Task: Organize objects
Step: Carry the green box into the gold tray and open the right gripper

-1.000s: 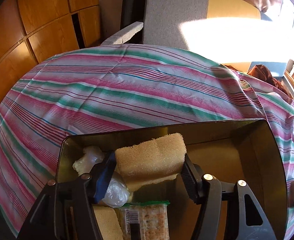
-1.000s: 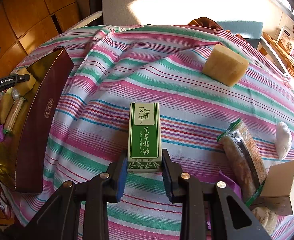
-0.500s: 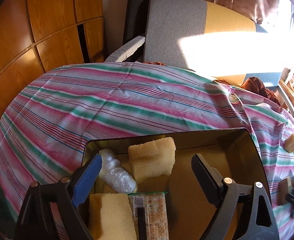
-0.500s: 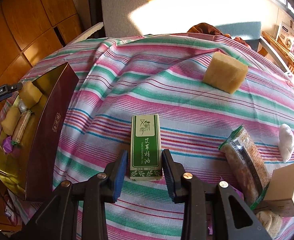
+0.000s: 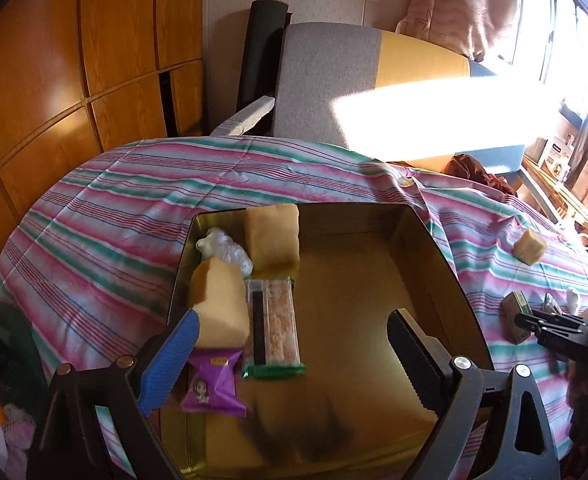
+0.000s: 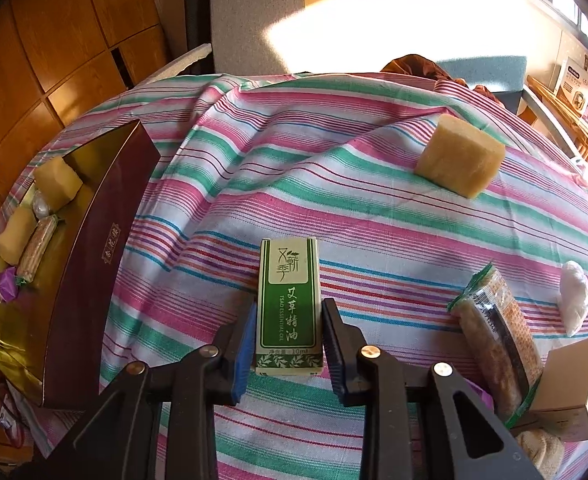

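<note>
Since a second ago the left gripper (image 5: 294, 344) has let go of the yellow sponge block (image 5: 272, 238) and pulled back and up; its fingers now stand wide apart and empty above the gold-lined rectangular box (image 5: 426, 256). The right gripper (image 6: 288, 344) has closed from a loose straddle onto the green essential-oil carton (image 6: 288, 306).

In the left wrist view, that sponge block sits in the box's far left corner, touching a clear crinkled plastic wrap (image 5: 226, 250). Nearer lie a second yellow sponge (image 5: 220, 308), a green-edged cracker packet (image 5: 274, 324) just beside it, and a purple snack sachet (image 5: 212, 382) at the near end. The box rests on the pink-and-green striped tablecloth (image 5: 106, 240). Far right, a small yellow cube (image 5: 529, 245) lies on the cloth.

In the right wrist view, the fingers press both long sides of the green carton, which lies flat on the cloth. The maroon outer wall of the box (image 6: 94, 264) is well to the left. A large yellow sponge cube (image 6: 460, 162) sits farther back on the right; another cracker packet (image 6: 494, 328), a white wrapped lump (image 6: 573, 298) and a tan cardboard box (image 6: 574, 390) lie at right.
</note>
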`<control>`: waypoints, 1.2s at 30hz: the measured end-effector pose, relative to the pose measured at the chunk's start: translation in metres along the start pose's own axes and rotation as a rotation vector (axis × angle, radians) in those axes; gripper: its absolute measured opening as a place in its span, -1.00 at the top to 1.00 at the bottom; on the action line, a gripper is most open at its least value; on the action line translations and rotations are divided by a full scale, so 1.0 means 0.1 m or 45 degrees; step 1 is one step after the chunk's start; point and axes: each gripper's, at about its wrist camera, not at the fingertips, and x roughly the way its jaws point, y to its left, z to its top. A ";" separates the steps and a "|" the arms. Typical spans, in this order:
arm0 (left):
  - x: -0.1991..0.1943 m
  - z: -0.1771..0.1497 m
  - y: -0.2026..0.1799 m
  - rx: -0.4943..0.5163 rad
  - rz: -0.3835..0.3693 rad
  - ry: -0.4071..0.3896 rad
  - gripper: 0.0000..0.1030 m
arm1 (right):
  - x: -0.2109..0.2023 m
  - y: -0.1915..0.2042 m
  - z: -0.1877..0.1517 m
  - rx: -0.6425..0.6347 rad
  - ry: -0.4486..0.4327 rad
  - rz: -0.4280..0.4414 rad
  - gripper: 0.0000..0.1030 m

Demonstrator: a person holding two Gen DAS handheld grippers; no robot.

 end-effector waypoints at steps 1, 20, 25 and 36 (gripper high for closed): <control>-0.05 -0.06 -0.01 0.003 0.011 -0.001 -0.86 | 0.00 0.01 0.00 -0.004 0.000 -0.003 0.41; -0.24 -0.50 0.17 -0.033 0.024 0.029 -0.86 | -0.22 0.08 -0.05 0.135 0.026 0.040 0.42; -0.26 -0.52 0.30 -0.076 -0.006 0.023 -0.86 | -0.48 0.43 0.08 0.071 -0.020 0.055 0.42; -0.37 -0.60 0.84 -0.240 0.006 -0.020 -0.86 | -0.38 1.81 0.52 -0.141 0.011 0.236 0.42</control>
